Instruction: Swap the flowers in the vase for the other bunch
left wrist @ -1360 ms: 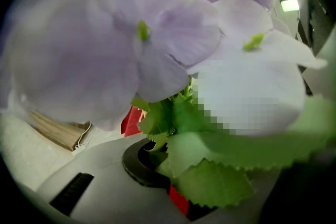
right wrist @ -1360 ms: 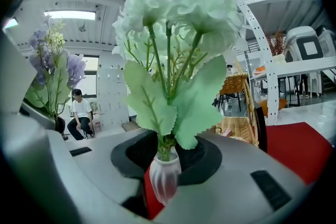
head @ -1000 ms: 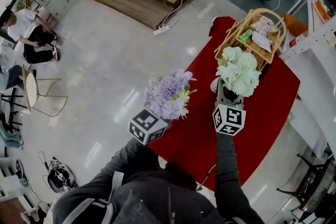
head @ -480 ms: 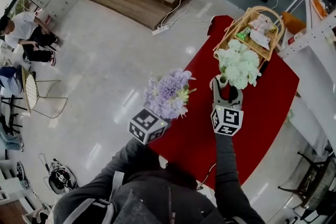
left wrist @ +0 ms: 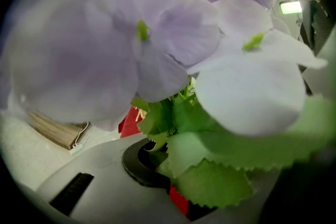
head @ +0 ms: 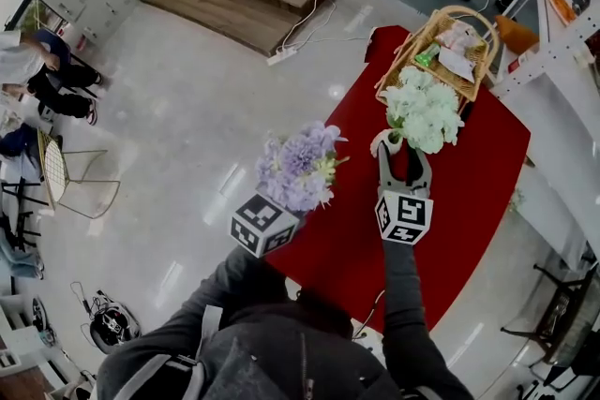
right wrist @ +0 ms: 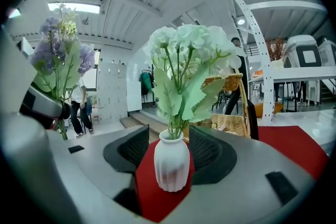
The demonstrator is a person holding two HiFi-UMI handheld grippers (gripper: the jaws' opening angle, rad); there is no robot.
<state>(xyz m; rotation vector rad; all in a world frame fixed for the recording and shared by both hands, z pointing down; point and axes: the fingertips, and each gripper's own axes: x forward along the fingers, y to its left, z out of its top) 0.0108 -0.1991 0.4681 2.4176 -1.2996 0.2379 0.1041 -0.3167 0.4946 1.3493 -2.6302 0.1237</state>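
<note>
While the vase (right wrist: 170, 165) holds white flowers (right wrist: 189, 44), the right tongs (head: 404, 153) have just opened wide around it, not touching. The left tongs (left wrist: 160, 165) pinch the purple bunch (head: 300, 166).

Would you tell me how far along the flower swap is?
Done: the white bunch stands in the vase. In hand: left gripper grips the purple bunch; right gripper's jaws have just been opening, vase between them untouched. Left: setting the purple bunch down, it seems.
</note>
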